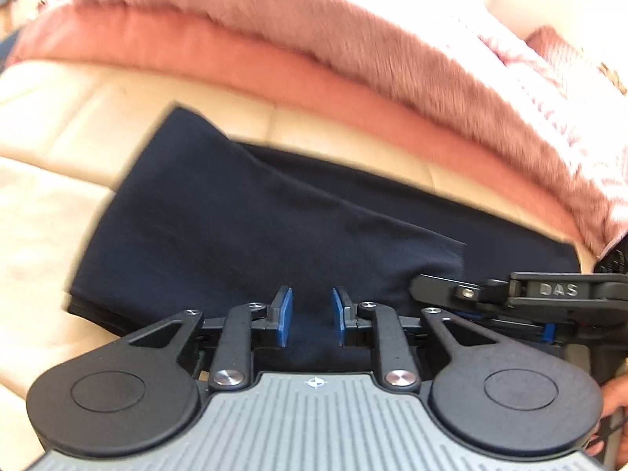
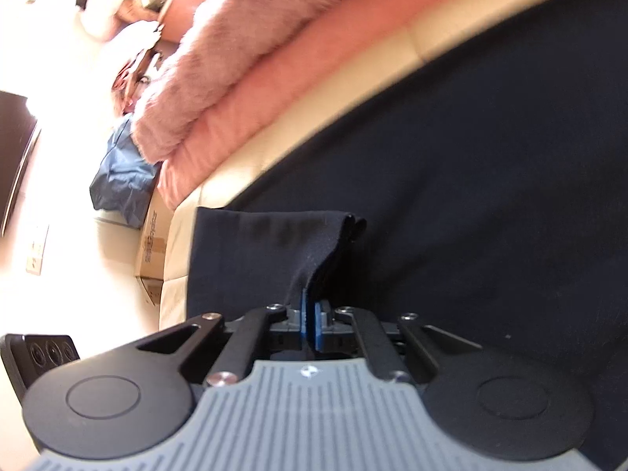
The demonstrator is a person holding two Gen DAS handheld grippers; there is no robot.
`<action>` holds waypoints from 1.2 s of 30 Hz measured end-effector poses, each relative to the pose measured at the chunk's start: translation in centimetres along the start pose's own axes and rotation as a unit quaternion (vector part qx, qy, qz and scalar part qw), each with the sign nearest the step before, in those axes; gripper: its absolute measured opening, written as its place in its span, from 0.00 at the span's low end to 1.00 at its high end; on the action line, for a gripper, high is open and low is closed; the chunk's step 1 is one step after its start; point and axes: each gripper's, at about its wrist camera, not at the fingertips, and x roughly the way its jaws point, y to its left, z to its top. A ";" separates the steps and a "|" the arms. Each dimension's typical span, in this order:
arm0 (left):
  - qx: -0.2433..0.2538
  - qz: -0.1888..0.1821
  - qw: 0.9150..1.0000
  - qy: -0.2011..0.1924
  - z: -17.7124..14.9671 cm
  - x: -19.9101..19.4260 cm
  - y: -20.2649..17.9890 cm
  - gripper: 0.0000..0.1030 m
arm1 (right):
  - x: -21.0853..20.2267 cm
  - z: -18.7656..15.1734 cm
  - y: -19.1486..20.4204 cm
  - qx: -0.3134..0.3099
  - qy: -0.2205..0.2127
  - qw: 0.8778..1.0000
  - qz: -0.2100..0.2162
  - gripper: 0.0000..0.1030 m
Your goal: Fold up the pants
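The pants (image 2: 471, 165) edge is pinched by the right gripper (image 2: 310, 324); the left gripper (image 1: 312, 316), lower centre, stands open and should be closed on cloth before lifting.

Cream quilted bed surface (image 1: 47, 125), stitched in panels. Along its far side, a salmon-pink folded blanket (image 1: 219, 55) with a fluffy pink fur throw (image 1: 314, 19) on top. Beside the bed, a brown cardboard box (image 2: 151, 251) with crumpled blue fabric (image 2: 121, 180) above. Strong daylight, pale floor overexposed.
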 end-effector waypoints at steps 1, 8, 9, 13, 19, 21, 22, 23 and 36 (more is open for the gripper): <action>-0.004 0.002 1.000 -0.015 0.1 -1.0 0.2 0.23 | -0.6 0.3 0.9 -0.011 -0.003 1.000 0.003 0.00; -0.037 0.032 0.994 -0.098 1.1 -6.7 2.1 0.24 | -7.3 4.3 6.8 -0.094 -0.005 0.995 0.018 0.00; -0.044 0.034 0.993 -0.101 1.3 -7.1 2.2 0.24 | -8.8 5.1 7.4 -0.107 -0.006 0.994 0.019 0.00; -0.044 0.032 0.993 -0.108 1.3 -7.9 1.9 0.24 | -15.0 8.3 9.0 -0.139 -0.021 0.990 0.012 0.00; -0.023 0.010 0.995 -0.096 1.3 -6.5 -0.4 0.24 | -23.5 11.7 7.3 -0.152 -0.042 0.986 -0.050 0.00; -0.010 0.004 0.996 -0.086 1.3 -5.4 -1.6 0.24 | -26.1 12.5 5.0 -0.135 -0.053 0.987 -0.071 0.00; -0.002 0.002 0.997 -0.081 1.3 -4.9 -2.2 0.24 | -27.4 12.7 3.6 -0.129 -0.057 0.987 -0.082 0.00; 0.005 0.001 0.997 -0.074 1.3 -4.3 -2.8 0.24 | -28.5 12.9 2.2 -0.122 -0.063 0.986 -0.097 0.00; 0.083 0.003 0.997 0.003 0.1 4.4 -9.9 0.22 | -29.5 12.3 -17.4 -0.017 -0.059 0.973 -0.222 0.00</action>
